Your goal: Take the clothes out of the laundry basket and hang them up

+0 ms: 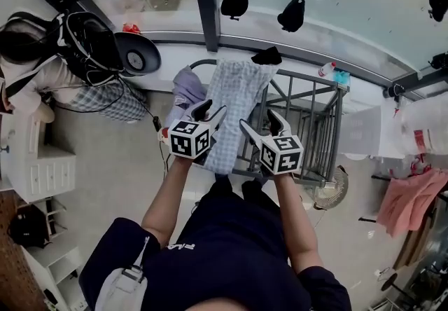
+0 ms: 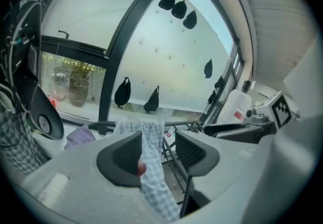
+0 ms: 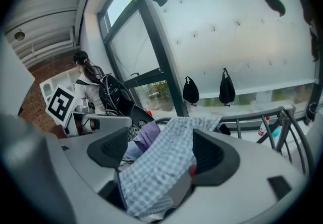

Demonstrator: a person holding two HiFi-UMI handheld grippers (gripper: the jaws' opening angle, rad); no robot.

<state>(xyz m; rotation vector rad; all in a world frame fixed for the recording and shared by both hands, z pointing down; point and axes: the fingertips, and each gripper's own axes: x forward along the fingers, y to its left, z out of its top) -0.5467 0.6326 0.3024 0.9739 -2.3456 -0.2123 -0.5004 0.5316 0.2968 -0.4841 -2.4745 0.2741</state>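
Where the checked cloth hangs over the top rail of the drying rack, its lower end trails toward the person. The left gripper and right gripper both stand open, with cloth between the jaws of each but not pinched. A purple garment lies just beside the cloth.

Both arms are stretched out front, side by side. Left gripper and right gripper sit close together pointing forward, fingers apart on both, the right's spread wider.

Cloth over the drying rack, another garment at its left, window behind both.
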